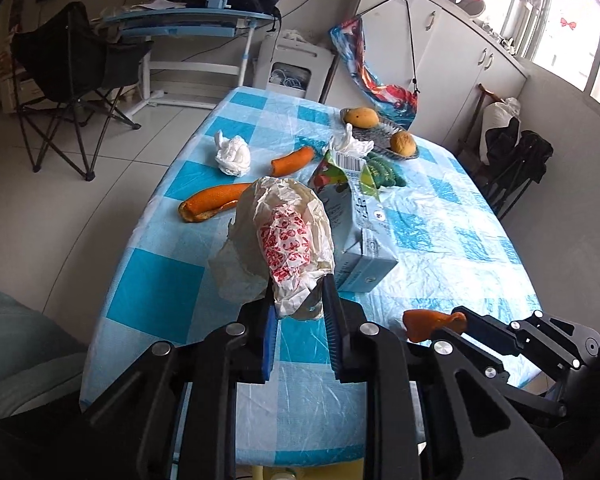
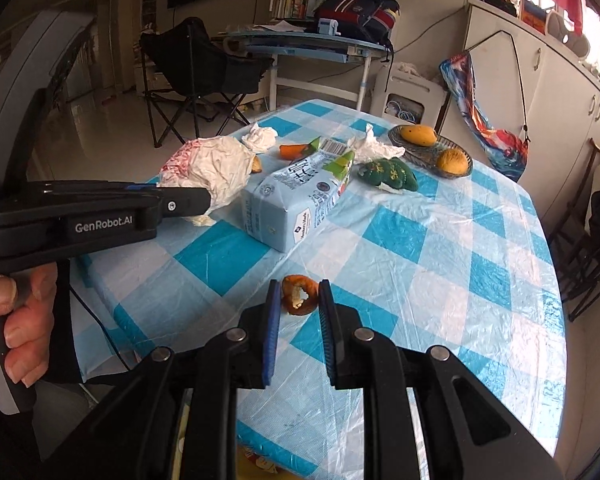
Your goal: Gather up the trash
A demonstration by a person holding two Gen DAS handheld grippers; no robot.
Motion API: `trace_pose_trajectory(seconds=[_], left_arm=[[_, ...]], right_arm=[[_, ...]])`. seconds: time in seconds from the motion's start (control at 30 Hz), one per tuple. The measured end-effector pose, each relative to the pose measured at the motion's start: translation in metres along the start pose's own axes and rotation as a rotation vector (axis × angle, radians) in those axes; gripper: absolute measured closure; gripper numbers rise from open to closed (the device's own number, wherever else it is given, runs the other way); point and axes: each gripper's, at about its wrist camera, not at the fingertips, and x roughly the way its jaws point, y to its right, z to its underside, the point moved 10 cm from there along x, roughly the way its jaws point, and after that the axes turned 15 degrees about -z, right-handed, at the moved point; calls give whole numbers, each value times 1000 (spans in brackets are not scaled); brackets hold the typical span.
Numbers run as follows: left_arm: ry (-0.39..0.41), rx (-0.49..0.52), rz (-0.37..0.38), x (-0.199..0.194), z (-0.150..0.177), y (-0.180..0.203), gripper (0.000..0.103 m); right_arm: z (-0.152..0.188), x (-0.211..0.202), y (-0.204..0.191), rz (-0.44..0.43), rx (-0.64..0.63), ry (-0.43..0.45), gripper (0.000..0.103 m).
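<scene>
My left gripper (image 1: 300, 300) is shut on a crumpled white wrapper with red print (image 1: 288, 240) and holds it above the checked table (image 1: 160, 292); the wrapper also shows in the right wrist view (image 2: 212, 164). My right gripper (image 2: 299, 294) is shut on a curled orange peel (image 2: 298, 294), which also shows in the left wrist view (image 1: 432, 322). On the table lie a blue milk carton (image 2: 296, 200), two more orange peels (image 1: 212, 202) (image 1: 294, 159), two crumpled tissues (image 1: 232, 154) (image 1: 350, 144) and a green packet (image 2: 390, 176).
A dish (image 2: 428, 156) with two mangoes (image 2: 418, 135) (image 2: 452, 161) stands at the far right of the table. A folding chair (image 1: 72, 76), a desk (image 1: 192, 24) and white cabinets (image 1: 460, 52) lie beyond the table.
</scene>
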Motion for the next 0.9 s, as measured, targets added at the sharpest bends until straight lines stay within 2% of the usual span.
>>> trace_pose_trajectory(seconds=[0.33, 0.83, 0.87, 0.9], left_arm=[[9, 1, 33, -21, 11, 1, 83], [18, -7, 60, -45, 28, -3, 83], [20, -16, 61, -47, 29, -5, 83], [23, -26, 63, -50, 29, -7, 83]], right_arm=[[-1, -15, -26, 29, -86, 21, 83], [22, -31, -45, -7, -41, 28, 83], [23, -31, -45, -18, -28, 29, 81], [23, -31, -44, -32, -12, 35, 70]])
